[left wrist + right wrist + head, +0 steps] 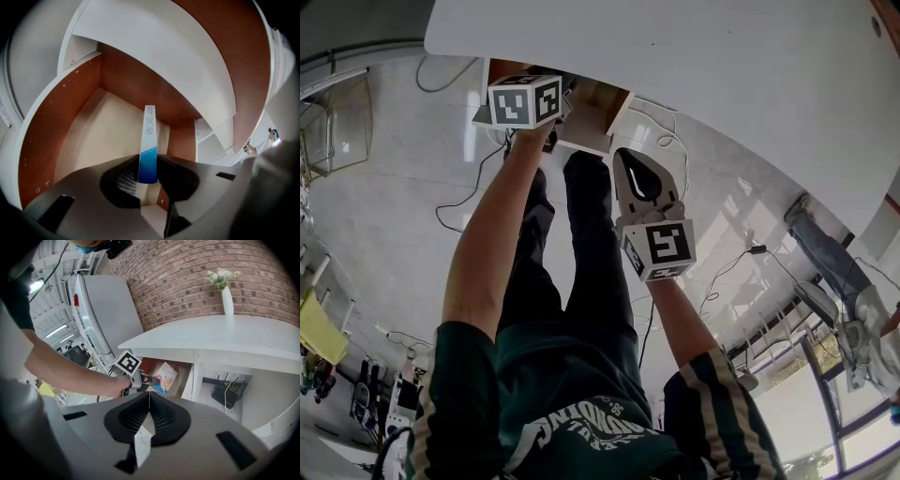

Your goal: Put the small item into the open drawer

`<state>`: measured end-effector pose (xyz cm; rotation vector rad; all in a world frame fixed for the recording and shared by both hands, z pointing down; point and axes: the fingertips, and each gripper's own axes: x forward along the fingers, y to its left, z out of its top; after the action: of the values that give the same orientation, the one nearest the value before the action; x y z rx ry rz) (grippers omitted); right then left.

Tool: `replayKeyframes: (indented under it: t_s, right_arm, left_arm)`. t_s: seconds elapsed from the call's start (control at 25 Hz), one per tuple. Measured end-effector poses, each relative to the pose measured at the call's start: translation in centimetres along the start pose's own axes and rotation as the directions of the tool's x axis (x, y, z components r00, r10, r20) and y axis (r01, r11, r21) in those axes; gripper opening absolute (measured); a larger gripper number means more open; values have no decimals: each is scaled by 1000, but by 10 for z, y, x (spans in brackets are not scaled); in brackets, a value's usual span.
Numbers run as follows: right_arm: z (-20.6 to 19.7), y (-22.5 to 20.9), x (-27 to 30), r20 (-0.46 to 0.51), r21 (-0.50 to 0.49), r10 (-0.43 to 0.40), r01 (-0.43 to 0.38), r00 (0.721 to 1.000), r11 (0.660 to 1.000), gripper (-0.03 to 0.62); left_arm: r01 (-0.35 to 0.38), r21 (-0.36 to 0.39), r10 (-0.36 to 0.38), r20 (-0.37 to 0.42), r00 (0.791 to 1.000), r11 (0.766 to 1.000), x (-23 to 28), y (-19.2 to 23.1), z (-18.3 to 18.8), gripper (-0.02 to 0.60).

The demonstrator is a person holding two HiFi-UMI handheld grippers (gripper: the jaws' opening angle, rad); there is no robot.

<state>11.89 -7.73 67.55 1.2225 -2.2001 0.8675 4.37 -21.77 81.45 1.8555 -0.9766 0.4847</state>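
Fingers of the left gripper [148, 161] clamp a blue-white pack [149, 136], print unreadable, facing the drawer [70, 117]; right gripper [149, 395] closed, empty.

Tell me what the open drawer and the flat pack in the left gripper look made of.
Drawer: probably laminated board, matt reddish-brown walls with screw holes, pale base. Flat pack: likely printed card, smooth white and blue, thin straight edge.
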Motion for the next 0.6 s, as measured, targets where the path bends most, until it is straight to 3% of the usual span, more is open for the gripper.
replayKeyframes:
  t_s: [0.44,0.6]
  right_arm:
    - [-5,-7,-1,8,22,-2,2,1000,1000,25]
    - [-6,-5,1,4,35,-7,7,1000,999,25]
  left_arm:
    - [-78,129,93,-117,989,989,14,23,-17,118]
    - [-95,137,114,-138,984,986,15,33,-18,139]
